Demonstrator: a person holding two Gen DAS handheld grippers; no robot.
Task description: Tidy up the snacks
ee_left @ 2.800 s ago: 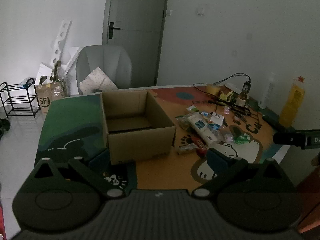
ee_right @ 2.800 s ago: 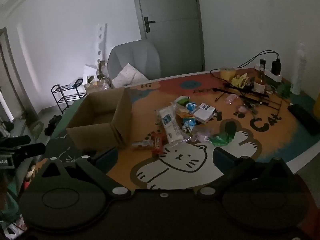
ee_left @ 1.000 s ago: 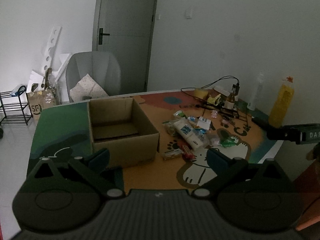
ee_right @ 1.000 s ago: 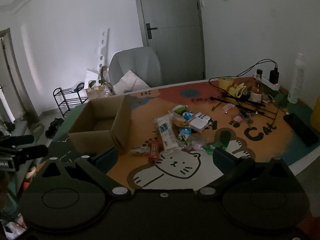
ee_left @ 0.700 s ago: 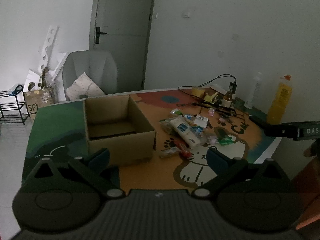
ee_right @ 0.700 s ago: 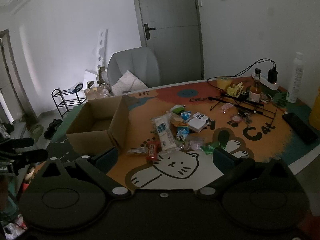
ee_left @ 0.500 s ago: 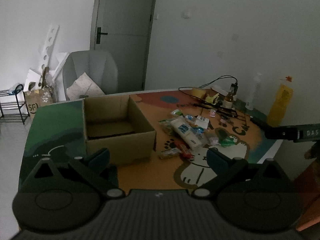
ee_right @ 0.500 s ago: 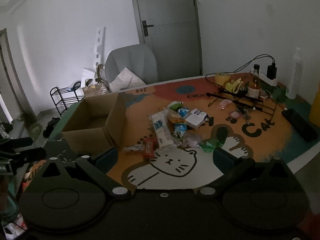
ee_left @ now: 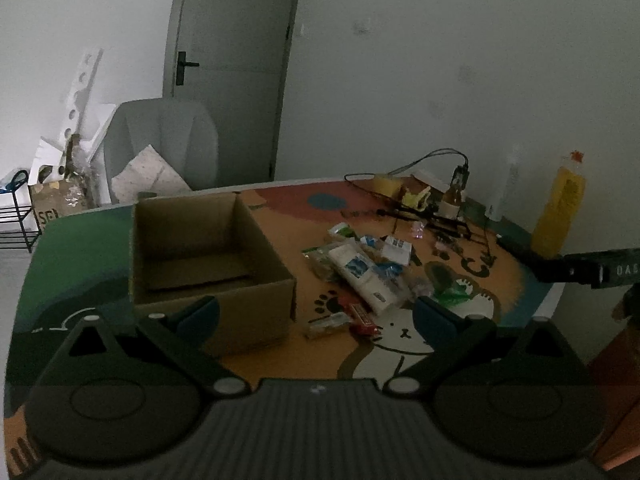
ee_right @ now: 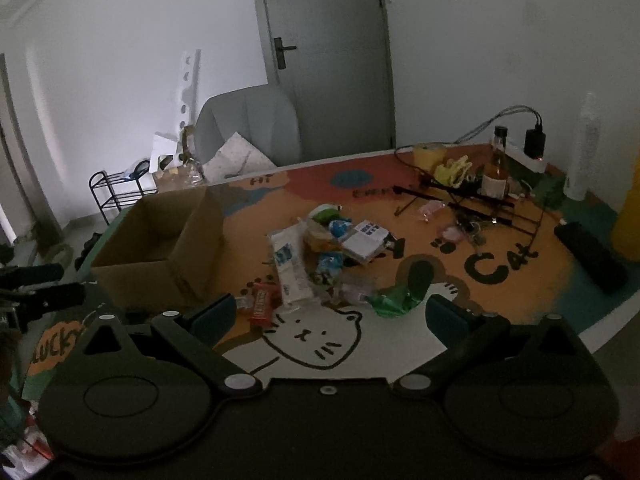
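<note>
Cardboard box (ee_left: 208, 264) floor partly hidden, snack pile (ee_right: 320, 256) dim

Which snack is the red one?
The flat red bar at the near left edge of the snack pile, beside the long white packet.

Wrappers in the snack pile (ee_right: 320, 256) overlap; their print is too dim to read.
</note>
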